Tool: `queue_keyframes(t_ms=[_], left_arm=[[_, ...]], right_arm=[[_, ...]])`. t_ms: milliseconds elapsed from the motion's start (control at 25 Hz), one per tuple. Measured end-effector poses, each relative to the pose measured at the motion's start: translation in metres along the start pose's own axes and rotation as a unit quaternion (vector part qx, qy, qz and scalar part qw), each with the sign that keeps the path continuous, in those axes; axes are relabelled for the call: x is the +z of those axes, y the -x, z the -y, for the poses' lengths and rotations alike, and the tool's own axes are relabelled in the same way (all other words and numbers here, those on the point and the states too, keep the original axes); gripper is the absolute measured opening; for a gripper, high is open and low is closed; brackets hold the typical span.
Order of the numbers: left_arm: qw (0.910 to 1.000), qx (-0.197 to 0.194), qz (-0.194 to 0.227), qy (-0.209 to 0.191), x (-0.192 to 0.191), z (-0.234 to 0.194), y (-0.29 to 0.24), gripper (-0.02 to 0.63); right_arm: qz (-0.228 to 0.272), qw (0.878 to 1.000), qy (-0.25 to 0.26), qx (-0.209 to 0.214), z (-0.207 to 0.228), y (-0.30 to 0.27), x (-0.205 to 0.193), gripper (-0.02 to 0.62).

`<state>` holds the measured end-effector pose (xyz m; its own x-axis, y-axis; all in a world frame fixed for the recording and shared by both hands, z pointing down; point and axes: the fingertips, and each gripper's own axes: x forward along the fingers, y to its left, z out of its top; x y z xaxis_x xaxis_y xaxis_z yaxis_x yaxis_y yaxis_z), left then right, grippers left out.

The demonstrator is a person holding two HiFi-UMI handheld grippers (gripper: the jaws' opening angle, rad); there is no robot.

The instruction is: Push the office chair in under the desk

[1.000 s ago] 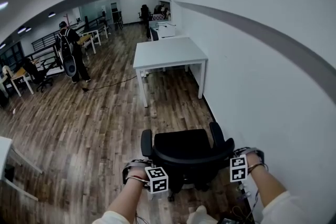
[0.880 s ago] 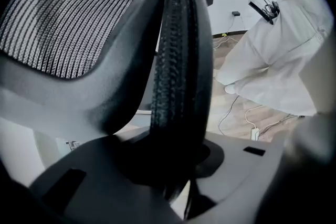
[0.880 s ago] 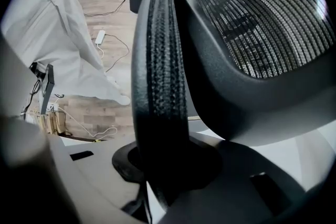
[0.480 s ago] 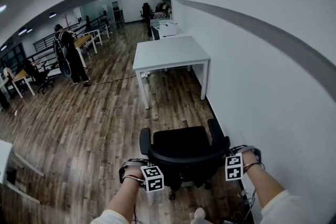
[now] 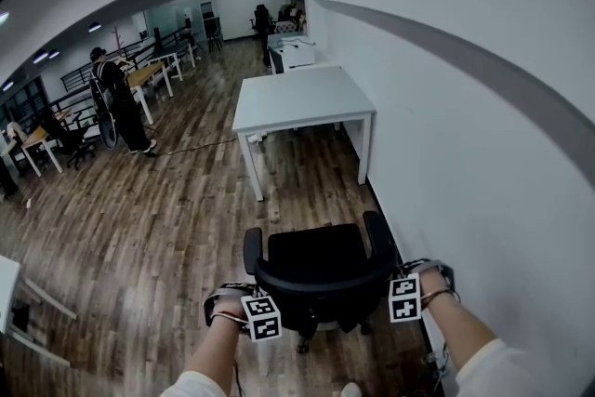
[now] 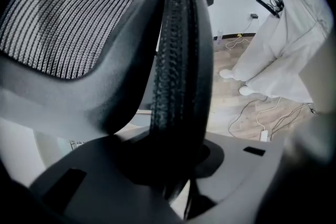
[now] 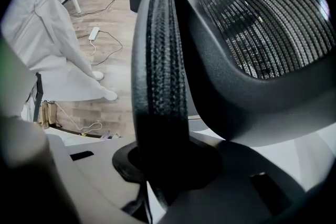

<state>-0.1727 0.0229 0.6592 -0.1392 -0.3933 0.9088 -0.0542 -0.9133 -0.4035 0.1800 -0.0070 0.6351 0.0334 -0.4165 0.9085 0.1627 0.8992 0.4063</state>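
The office chair has rolled up the floor toward the desk since a second ago, and both your hands have gone with it. At far left, the person in the background has walked further left.

Your left gripper is clenched on the left edge of the backrest, with the ribbed rim standing between its jaws. The pads sit in shadow, so the bite looks firm but I can't confirm it. Your right gripper is clamped the same way on the right edge. The chair is still well short of the desk, with its seat facing the desk and the wall close on the right.

To do this step well:
- **Grip and push:** Keep both grips as they are and push evenly with both hands. The castors will likely swivel and pull the chair off line.
- **Correcting drift:** If it drifts, lead a touch with the hand on the side it drifts toward, and don't twist your wrists.
- **Aim:** Steer the seat between the desk's legs, minding the right armrest, which runs nearest the wall-side leg.
- **Final approach:** Slow down before the desktop's edge. From here I can't judge whether the armrests will pass under it.

Compared with the earlier frame, the gap between chair and desk has narrowed. The chair has kept its heading without turning, and neither grip has slid along the rim.
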Motion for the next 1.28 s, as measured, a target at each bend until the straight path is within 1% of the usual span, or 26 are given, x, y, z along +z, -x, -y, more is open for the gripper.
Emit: queue_keyframes(t_ms=[160,400,640,840,1280], left_arm=[[1.0000,0.000,-0.004,0.001,0.001,-0.015,-0.005,0.086],[0.9999,-0.011,-0.007,0.000,0.002,-0.032,-0.016,0.086],[1.0000,-0.002,-0.006,0.007,0.003,-0.049,-0.020,0.086],[1.0000,-0.003,-0.003,0.008,0.005,-0.066,-0.028,0.086],[1.0000,-0.001,0.001,0.001,0.006,-0.138,-0.060,0.086]], right_arm=[[0.001,1.000,0.001,-0.002,0.016,-0.009,-0.003,0.098],[0.001,1.000,0.006,0.001,0.036,-0.019,-0.006,0.098],[0.003,1.000,0.011,0.000,0.054,-0.023,-0.007,0.098],[0.003,1.000,0.010,0.001,0.071,-0.032,-0.009,0.098],[-0.003,1.000,0.002,-0.001,0.138,-0.063,-0.011,0.098]])
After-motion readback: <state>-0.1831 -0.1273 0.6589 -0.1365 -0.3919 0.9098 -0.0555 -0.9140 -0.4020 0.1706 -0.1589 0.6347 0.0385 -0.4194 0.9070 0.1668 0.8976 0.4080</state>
